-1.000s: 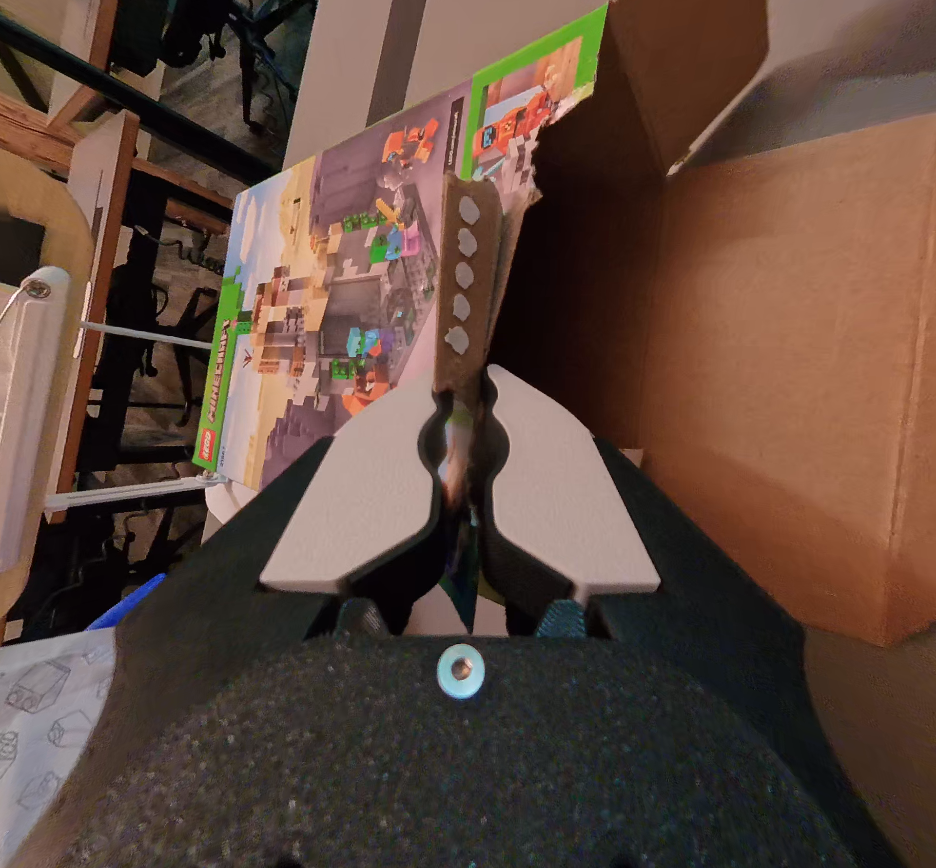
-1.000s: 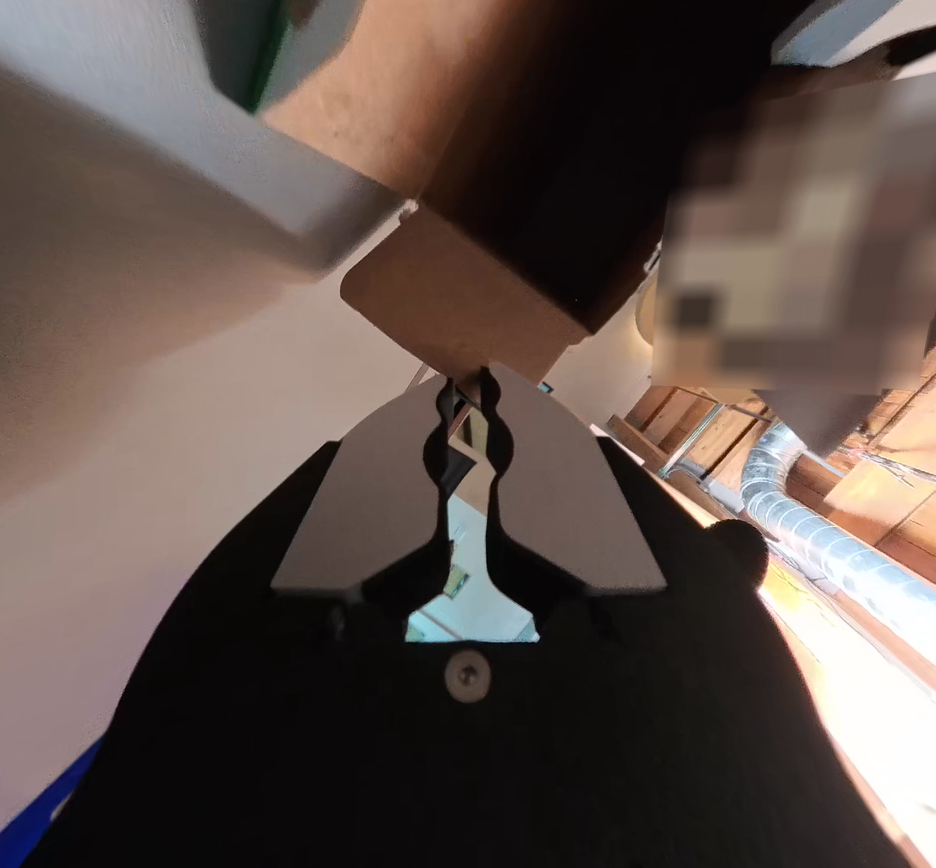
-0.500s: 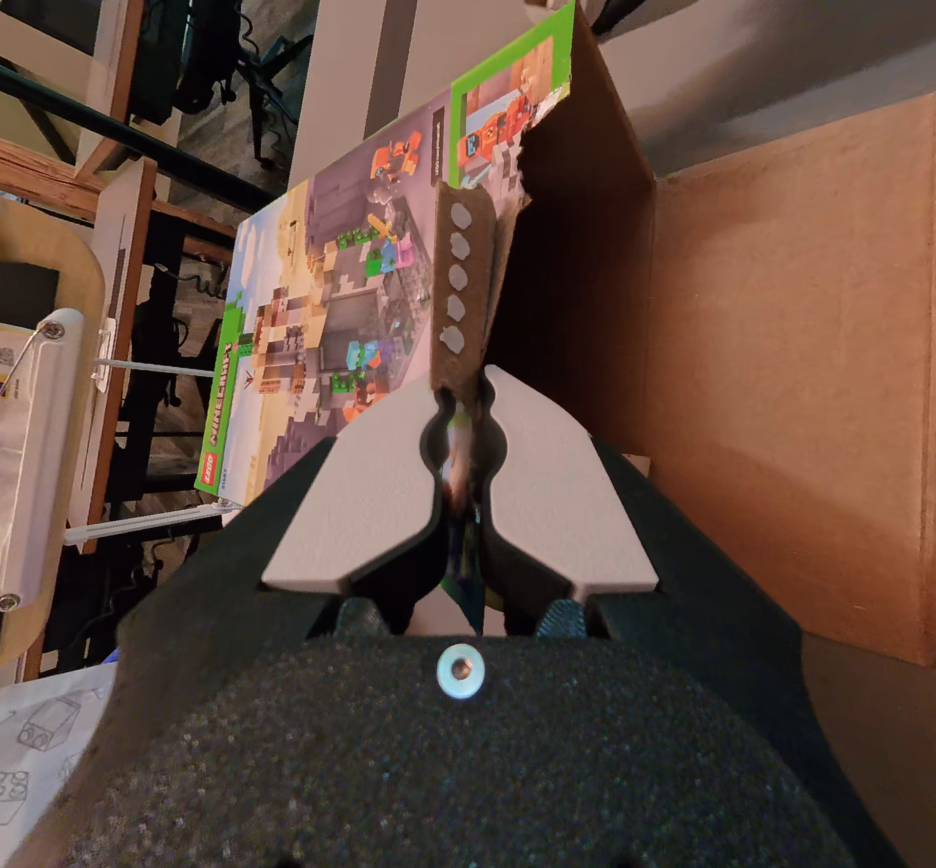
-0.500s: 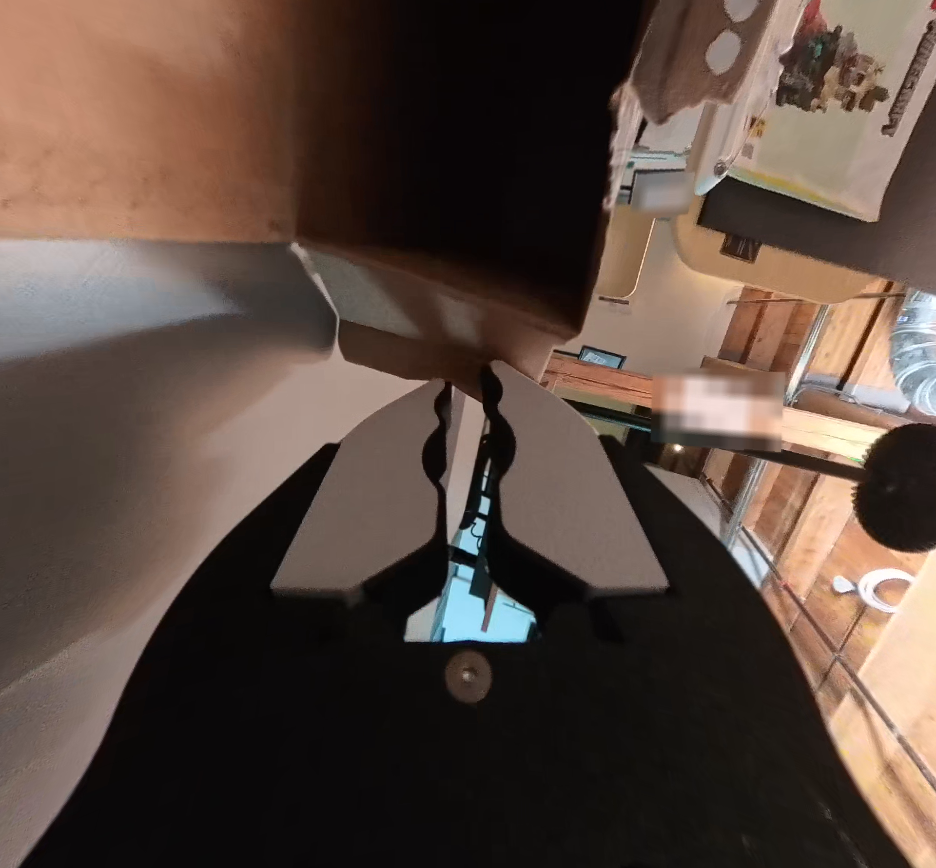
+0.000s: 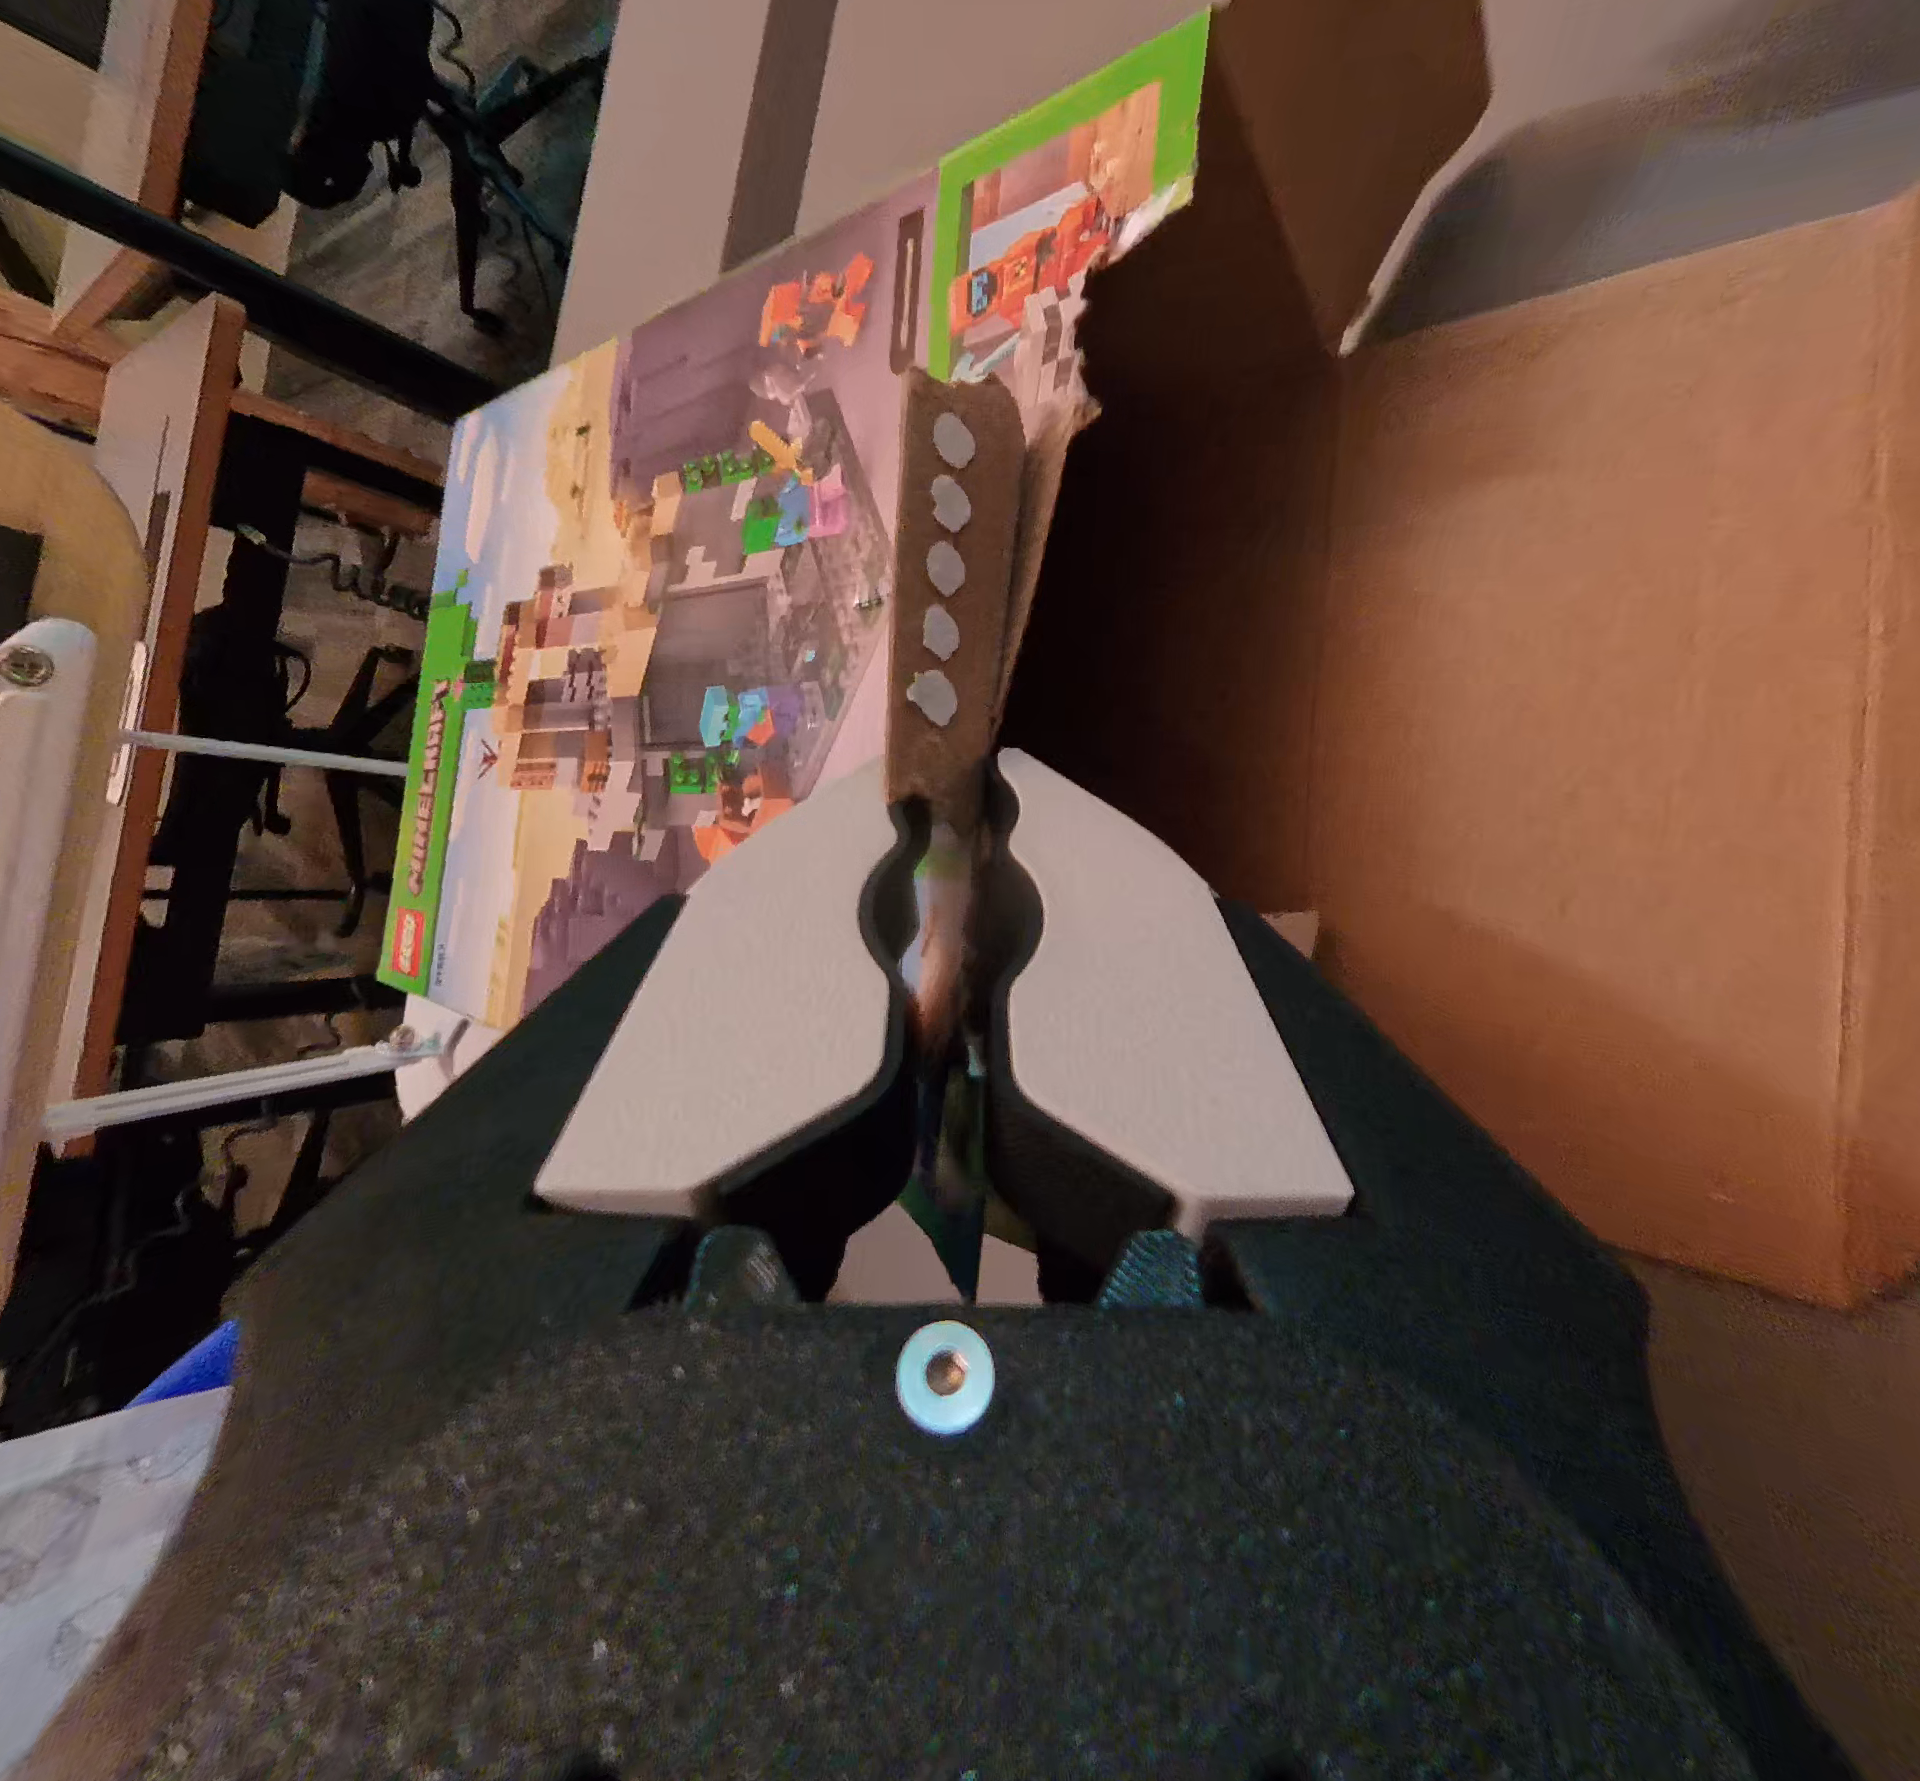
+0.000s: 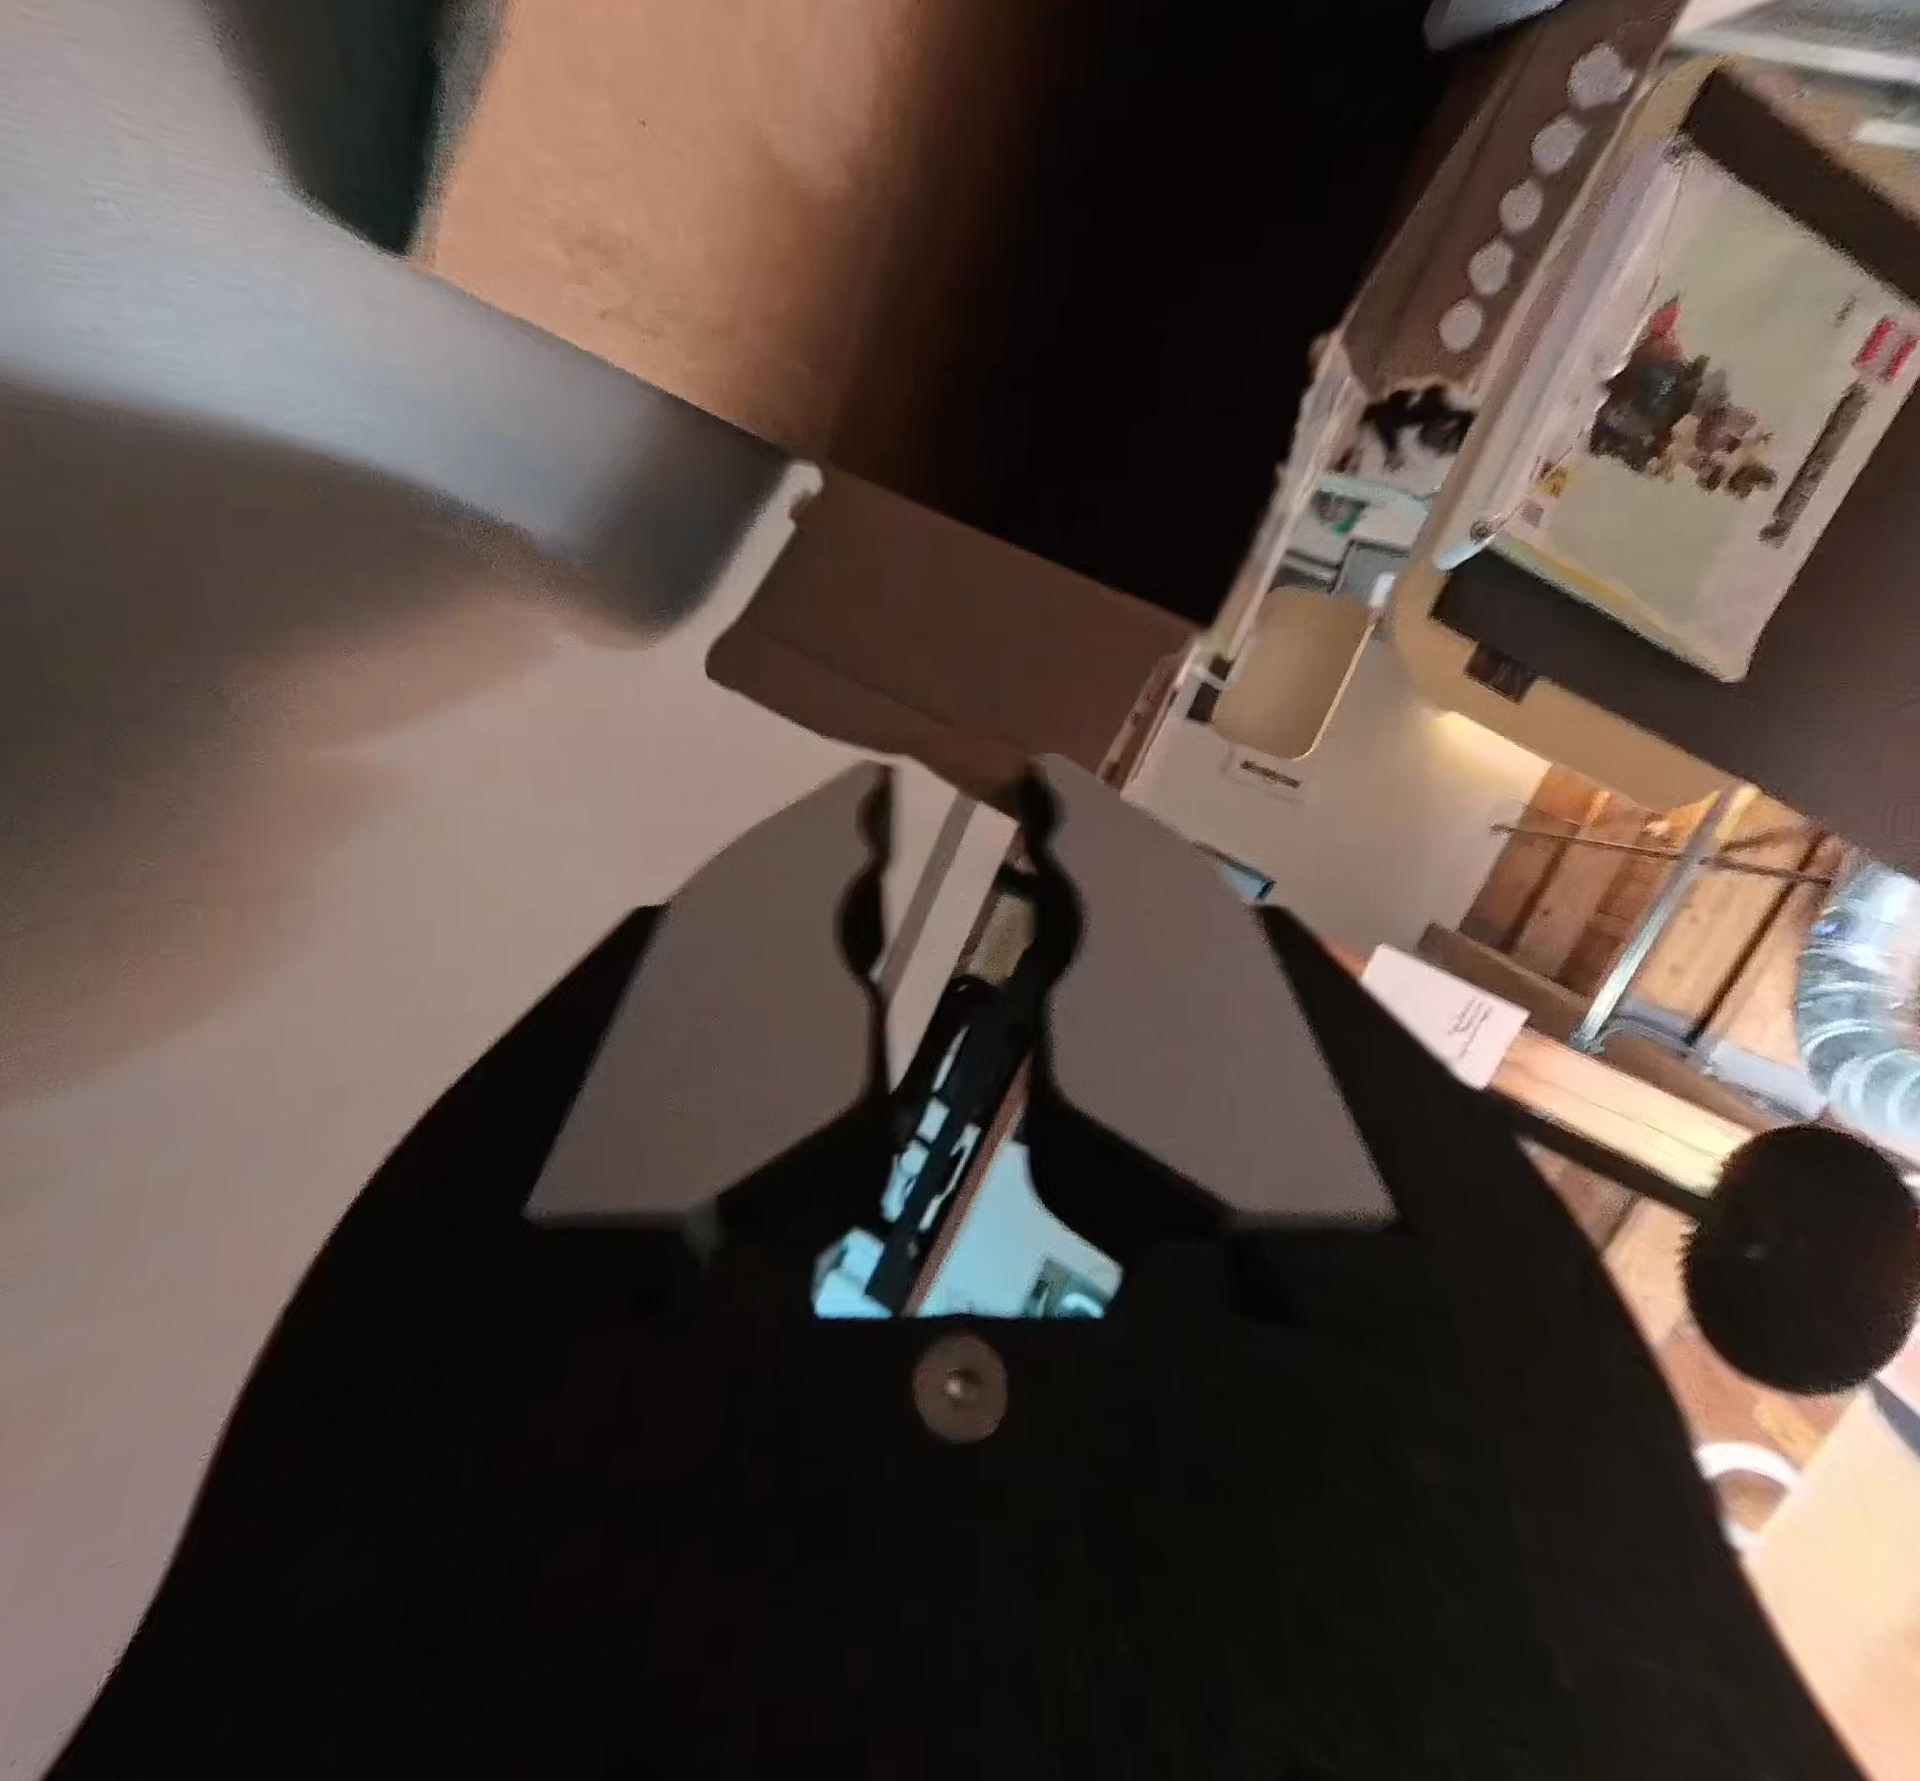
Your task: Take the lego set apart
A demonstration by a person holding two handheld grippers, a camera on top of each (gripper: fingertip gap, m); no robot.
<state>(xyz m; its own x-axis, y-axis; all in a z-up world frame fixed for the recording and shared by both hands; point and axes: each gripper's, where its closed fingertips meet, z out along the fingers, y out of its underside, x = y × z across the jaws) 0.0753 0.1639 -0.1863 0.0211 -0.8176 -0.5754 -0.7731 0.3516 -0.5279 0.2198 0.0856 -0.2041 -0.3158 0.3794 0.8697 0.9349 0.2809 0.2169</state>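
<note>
so the left gripper (image 5: 948, 786) is clamped shut on the torn glue flap (image 5: 951, 578) of the lego box (image 5: 665, 630), which is held up in the air, open end toward the camera. in the right wrist view the right gripper (image 6: 956, 791) is seen with its jaws parted a bit, one fingertip touching another brown flap (image 6: 935, 671); a real grip isn't shown. progress is judged as early: the box is ripped open and looks empty inside, but no built model or bricks are seen anywhere, so nothing is taken apart yet. the printed front is bright, green-edged, ragged where torn.
</note>
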